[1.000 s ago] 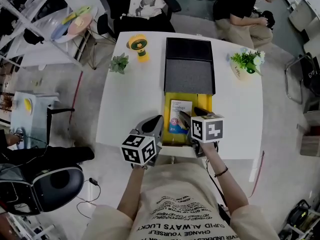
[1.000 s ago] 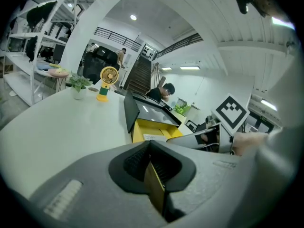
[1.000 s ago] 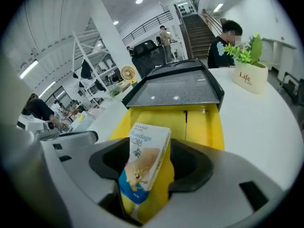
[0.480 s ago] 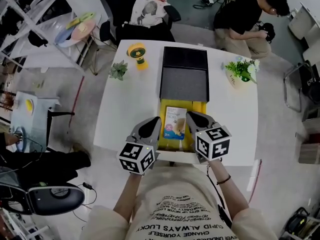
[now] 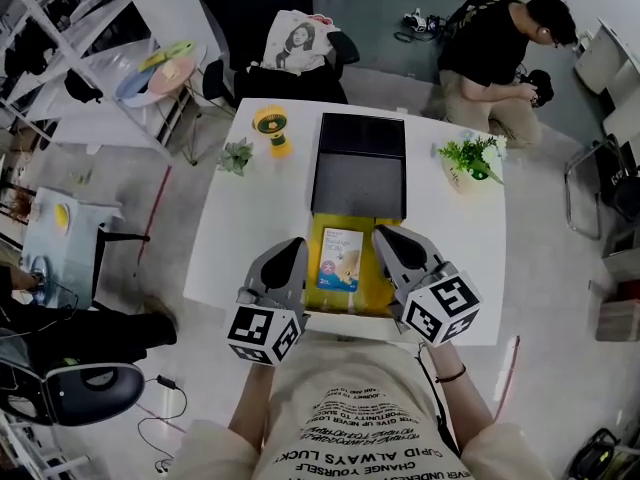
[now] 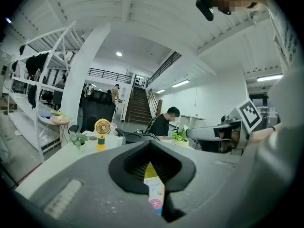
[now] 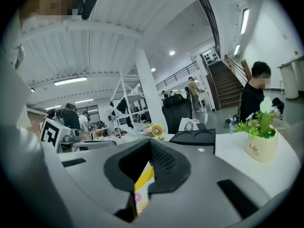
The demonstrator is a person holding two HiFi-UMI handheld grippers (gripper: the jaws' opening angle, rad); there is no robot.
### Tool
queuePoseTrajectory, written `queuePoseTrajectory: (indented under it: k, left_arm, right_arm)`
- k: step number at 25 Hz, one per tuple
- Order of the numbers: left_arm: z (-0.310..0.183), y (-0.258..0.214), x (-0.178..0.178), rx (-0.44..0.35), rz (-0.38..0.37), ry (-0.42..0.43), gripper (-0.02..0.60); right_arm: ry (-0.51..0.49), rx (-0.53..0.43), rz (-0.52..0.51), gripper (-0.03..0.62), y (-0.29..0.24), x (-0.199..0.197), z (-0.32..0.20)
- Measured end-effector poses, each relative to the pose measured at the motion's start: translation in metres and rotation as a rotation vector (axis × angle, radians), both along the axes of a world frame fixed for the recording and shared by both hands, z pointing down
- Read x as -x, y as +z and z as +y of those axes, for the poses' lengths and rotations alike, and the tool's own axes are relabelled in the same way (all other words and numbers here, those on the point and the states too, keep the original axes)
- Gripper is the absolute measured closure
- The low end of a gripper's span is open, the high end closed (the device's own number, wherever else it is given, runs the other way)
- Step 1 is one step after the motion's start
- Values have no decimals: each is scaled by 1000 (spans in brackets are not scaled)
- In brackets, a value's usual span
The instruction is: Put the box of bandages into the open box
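The bandage box (image 5: 340,258), pale with a blue lower edge, lies flat inside the open box's yellow tray (image 5: 369,273); the black lid (image 5: 360,168) stands folded back behind it. My left gripper (image 5: 289,250) hangs left of the tray, jaws together and empty. To the tray's right, my right gripper (image 5: 386,236) is likewise shut on nothing. Both hang above the table's near edge, clear of the bandage box. In the left gripper view a strip of the bandage box (image 6: 155,194) shows below the closed gripper (image 6: 152,146). The right gripper view shows the bandage box (image 7: 141,194) under its closed gripper (image 7: 151,144).
A yellow desk fan (image 5: 270,128) and a small plant (image 5: 237,155) stand at the table's far left. At the far right stands a potted plant (image 5: 465,160). A person (image 5: 495,48) crouches beyond the table. A chair with a bag (image 5: 300,43) is behind it.
Both grippers have lifted up and back from the tray toward the person's body. The right gripper's jaws, apart beside the bandage box before, are now shut. The bandage box stays in the tray.
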State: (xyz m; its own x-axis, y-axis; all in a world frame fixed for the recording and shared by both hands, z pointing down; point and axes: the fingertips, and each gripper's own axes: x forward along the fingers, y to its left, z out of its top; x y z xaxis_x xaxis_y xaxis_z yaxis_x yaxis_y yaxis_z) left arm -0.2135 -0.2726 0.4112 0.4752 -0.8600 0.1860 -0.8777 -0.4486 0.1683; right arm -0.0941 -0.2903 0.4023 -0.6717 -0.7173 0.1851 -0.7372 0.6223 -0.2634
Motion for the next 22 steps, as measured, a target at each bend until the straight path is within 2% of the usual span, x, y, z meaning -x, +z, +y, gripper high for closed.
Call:
queuePoseTrajectory:
  k: [10,16,22]
  left_arm:
    - [-1,-44,17,-106,-7,-41,558]
    - [0,-53,22,-140,-26,-67,558]
    - [-1,-55,25,-145,-33,-91,558]
  right_arm:
    - [90,-184,-65,589,-56,-30,-4]
    - [150,-217,-70,591,-68,-46,-5]
    - [147,-230,-78,591,-69,-49,-5]
